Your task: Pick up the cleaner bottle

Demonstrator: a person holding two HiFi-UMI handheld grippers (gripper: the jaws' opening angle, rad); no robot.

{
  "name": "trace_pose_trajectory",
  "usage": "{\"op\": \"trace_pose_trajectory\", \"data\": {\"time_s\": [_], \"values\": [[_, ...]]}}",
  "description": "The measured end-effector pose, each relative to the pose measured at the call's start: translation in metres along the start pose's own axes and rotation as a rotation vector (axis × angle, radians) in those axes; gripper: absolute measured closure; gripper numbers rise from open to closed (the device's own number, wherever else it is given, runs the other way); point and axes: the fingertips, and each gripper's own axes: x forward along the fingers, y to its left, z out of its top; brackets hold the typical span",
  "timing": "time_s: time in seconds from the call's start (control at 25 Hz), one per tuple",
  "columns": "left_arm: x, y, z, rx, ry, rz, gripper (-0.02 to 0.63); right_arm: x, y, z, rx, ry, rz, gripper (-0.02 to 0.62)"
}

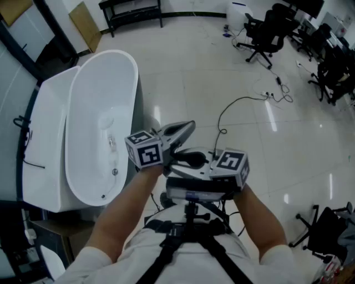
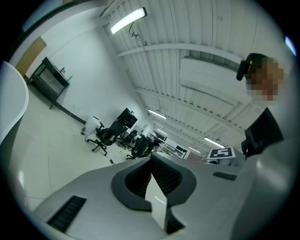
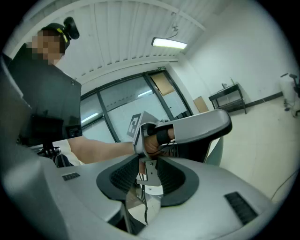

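No cleaner bottle shows in any view. I hold both grippers close in front of my chest, above the floor. My left gripper (image 1: 190,125) points up and to the right in the head view, its marker cube (image 1: 145,148) by my wrist. Its jaws meet with nothing between them (image 2: 152,161). My right gripper (image 1: 172,168) points left, just under the left one, and its marker cube (image 1: 230,162) faces up. Its jaws are shut and empty (image 3: 149,161). The right gripper view looks straight at my left hand (image 3: 152,143) on the left gripper.
A white freestanding bathtub (image 1: 119,66) stands at the left. Black office chairs (image 1: 263,30) stand at the back right, and a black cable (image 1: 238,102) lies on the glossy tiled floor. A black bench (image 1: 133,11) stands by the far wall. A chest harness (image 1: 191,233) hangs below my hands.
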Motion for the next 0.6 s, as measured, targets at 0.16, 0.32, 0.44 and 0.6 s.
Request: {"op": "trace_pose_trajectory", "data": {"time_s": [0.16,0.32,0.44,0.6], "values": [[0.000,0.006,-0.007,-0.035,-0.008,0.020,0.604,-0.002,-0.004,-0.007,0.075,0.006,0.006,0.477],[-0.010,0.016,-0.010,-0.029,-0.063,0.098,0.604,-0.006,-0.012,-0.020,0.069,-0.002,-0.026,0.480],[-0.028,0.021,-0.007,-0.022,-0.093,0.140,0.604,-0.026,-0.035,-0.025,0.097,-0.020,-0.159,0.482],[-0.060,0.010,0.004,0.049,-0.132,0.175,0.604,-0.089,-0.079,-0.022,0.106,-0.140,-0.400,0.482]]}}
